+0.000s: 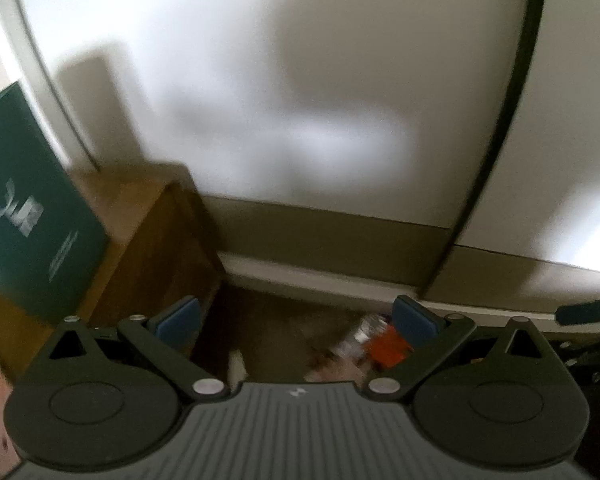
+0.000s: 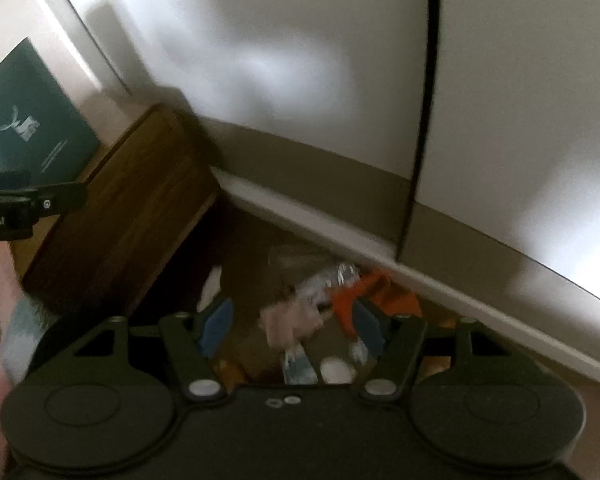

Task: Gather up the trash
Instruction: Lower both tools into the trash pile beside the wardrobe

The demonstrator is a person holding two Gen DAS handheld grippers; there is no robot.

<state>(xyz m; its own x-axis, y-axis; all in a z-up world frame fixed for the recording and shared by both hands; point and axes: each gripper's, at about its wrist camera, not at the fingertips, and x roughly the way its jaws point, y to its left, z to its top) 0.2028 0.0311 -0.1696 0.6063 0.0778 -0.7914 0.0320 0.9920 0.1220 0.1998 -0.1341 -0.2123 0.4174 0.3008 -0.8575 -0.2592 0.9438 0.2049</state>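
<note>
Both grippers open, empty; trash pile point(image 2: 340, 296) sits just ahead of your right gripper point(image 2: 292, 328), left gripper point(image 1: 296, 320) farther off.

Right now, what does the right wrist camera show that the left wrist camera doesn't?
Only the right wrist view shows the trash pile's near part: a pale pink scrap, a bluish piece and a white round bit, with the open right claw above them. Only the left wrist view shows the open left claw, holding nothing. Both show the orange wrapper, silvery foil, wooden cabinet, green box and white wall.
</note>
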